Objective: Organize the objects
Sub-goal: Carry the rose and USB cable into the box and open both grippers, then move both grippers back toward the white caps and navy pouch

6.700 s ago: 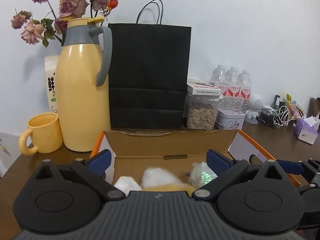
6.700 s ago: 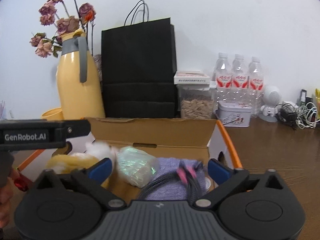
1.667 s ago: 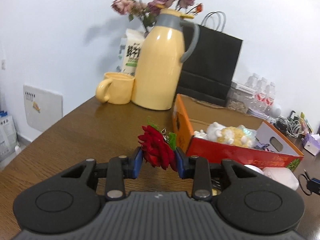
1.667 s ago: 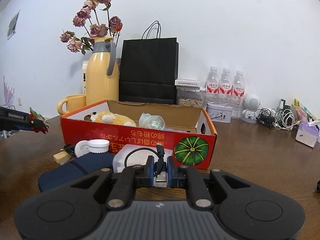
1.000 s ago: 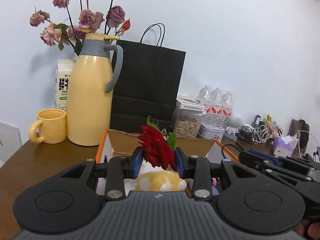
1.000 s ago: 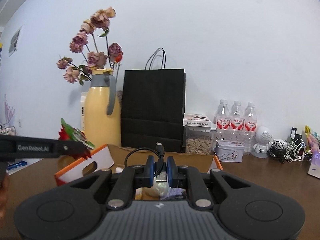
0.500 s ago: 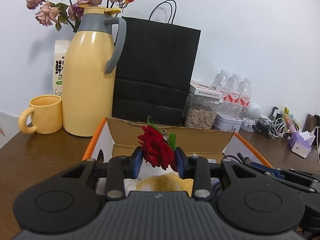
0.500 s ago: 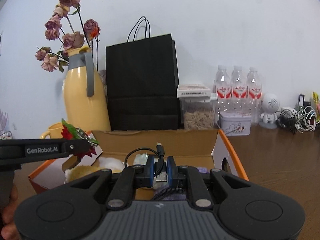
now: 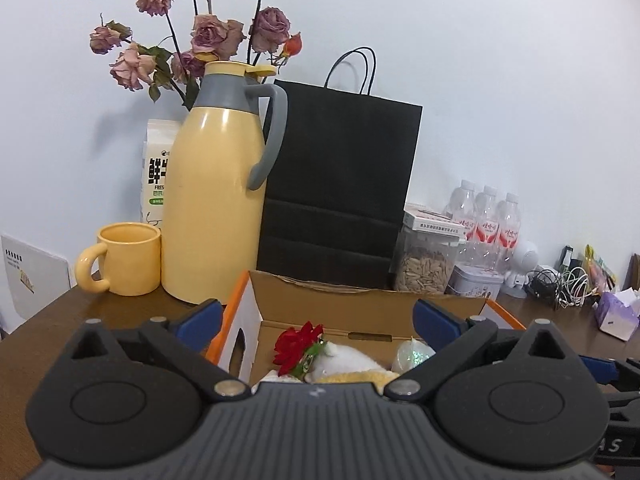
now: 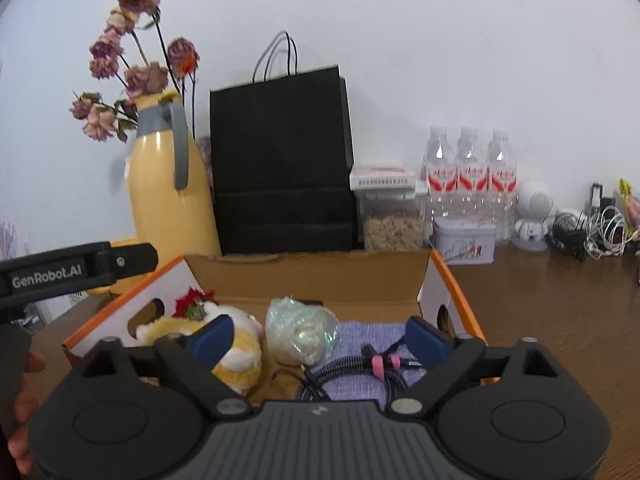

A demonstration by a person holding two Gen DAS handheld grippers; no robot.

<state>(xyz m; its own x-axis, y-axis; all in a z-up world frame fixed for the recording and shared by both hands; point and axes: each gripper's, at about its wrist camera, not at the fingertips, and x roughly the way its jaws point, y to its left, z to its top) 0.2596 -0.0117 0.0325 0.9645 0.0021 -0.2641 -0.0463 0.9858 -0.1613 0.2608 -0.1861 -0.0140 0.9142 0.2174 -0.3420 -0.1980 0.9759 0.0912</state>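
Note:
An orange-rimmed cardboard box lies below both grippers. My left gripper is above its left end, its jaws opening with nothing between them. The red rose rests free on a yellow and white plush toy inside. Over the box's right half my right gripper has its jaws opening too. The black coiled cable with a pink tie lies loose on purple cloth beneath it. A clear plastic bundle sits in the middle of the box.
Behind the box stand a yellow jug with dried roses, a yellow mug, a black paper bag, a seed jar, water bottles and a tin. Tangled cables lie at the right. A hand shows at the left edge.
Both grippers have opened wide. The rose has dropped from the left gripper onto the plush toy. The cable has dropped from the right gripper onto the purple cloth.

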